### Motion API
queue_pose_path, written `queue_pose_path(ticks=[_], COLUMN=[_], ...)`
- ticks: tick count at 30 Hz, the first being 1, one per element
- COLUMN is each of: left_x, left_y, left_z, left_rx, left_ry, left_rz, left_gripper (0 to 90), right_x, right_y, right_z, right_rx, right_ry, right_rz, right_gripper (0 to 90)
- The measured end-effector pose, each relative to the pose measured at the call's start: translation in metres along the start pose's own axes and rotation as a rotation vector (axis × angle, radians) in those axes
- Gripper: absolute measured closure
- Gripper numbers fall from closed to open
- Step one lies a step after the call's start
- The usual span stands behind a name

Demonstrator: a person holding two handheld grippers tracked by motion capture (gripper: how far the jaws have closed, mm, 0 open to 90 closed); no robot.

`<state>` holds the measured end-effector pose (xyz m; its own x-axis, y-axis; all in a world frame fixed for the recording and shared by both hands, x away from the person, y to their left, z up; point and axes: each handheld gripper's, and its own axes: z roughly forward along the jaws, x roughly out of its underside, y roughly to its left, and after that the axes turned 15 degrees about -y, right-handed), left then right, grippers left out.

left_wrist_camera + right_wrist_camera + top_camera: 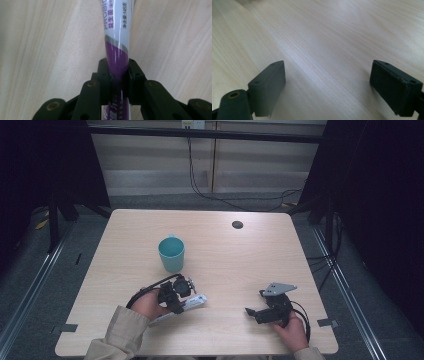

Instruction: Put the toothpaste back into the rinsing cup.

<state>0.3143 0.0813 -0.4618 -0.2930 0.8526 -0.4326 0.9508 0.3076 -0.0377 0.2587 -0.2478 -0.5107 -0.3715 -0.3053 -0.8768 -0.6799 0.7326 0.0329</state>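
the toothpaste tube is pinched by the left hand-held gripper; squeezed harder, paste could burst out. the right hand-held gripper is held spread.

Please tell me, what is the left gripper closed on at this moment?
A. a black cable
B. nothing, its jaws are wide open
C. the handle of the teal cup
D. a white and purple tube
D: in the left gripper view, the left gripper has both jaws pressed against the purple part of the white and purple tube, which lies on the table.
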Motion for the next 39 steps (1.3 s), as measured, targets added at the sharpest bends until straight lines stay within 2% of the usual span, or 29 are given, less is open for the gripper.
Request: queue_pose_path(ticks=[3,5,8,11,12,13,14,15,16,19,23,27,29,34,36,39], left_x=[0.001,0.002,0.003,0.003,0.003,0.002,0.002,0.002,0.002,0.002,0.001,0.001,0.001,0.001,0.0,0.0], left_y=[0.001,0.003,0.007,0.01,0.01,0.01,0.011,0.011,0.012,0.015,0.017,0.02,0.021,0.024,0.024,0.025], left_z=[-0.002,-0.008,-0.016,-0.025,-0.025,-0.029,-0.031,-0.031,-0.035,-0.04,-0.047,-0.052,-0.054,-0.06,-0.063,-0.065], left_rx=[-0.002,0.006,-0.015,-0.016,-0.016,-0.018,-0.022,-0.022,-0.029,-0.039,-0.056,-0.047,-0.056,-0.075,-0.102,-0.115], left_ry=[-0.019,-0.058,-0.125,-0.196,-0.196,-0.24,-0.263,-0.263,-0.3,-0.357,-0.406,-0.439,-0.489,-0.538,-0.571,-0.595], left_rz=[-0.012,-0.035,-0.067,-0.083,-0.083,-0.095,-0.1,-0.1,-0.11,-0.135,-0.156,-0.174,-0.202,-0.214,-0.217,-0.216], left_gripper=[77.1,77.1,77.0,77.0,77.0,76.9,76.9,77.0,77.0,77.0,77.0,77.1,77.0,77.0,77.0,77.1], right_x=[0.0,0.0,0.0,0.0,0.0,0.0,0.0,0.0,0.0,0.0,0.0,0.0,0.0,0.0,0.0,0.0], right_y=[0.0,0.0,0.0,0.0,0.0,0.0,0.0,0.0,0.0,0.0,0.0,0.0,0.0,0.0,0.0,0.0], right_z=[0.0,0.0,0.0,0.0,0.0,0.0,0.0,0.0,0.0,0.0,0.0,0.0,0.0,0.0,0.0,0.0], right_rx=[0.001,0.0,0.0,0.0,0.0,-0.001,-0.001,-0.001,-0.001,0.0,0.0,0.0,0.0,0.0,0.001,0.0], right_ry=[0.001,0.0,-0.001,-0.001,-0.001,0.0,0.0,0.0,0.0,0.0,0.0,0.001,0.0,0.0,0.001,0.0], right_rz=[-0.001,0.0,0.0,0.0,0.0,0.0,-0.001,-0.001,-0.001,-0.001,0.0,0.0,-0.001,0.0,-0.001,0.0], right_gripper=[12.5,12.5,12.6,12.5,12.5,12.5,12.5,12.5,12.5,12.5,12.5,12.5,12.5,12.6,12.6,12.5])
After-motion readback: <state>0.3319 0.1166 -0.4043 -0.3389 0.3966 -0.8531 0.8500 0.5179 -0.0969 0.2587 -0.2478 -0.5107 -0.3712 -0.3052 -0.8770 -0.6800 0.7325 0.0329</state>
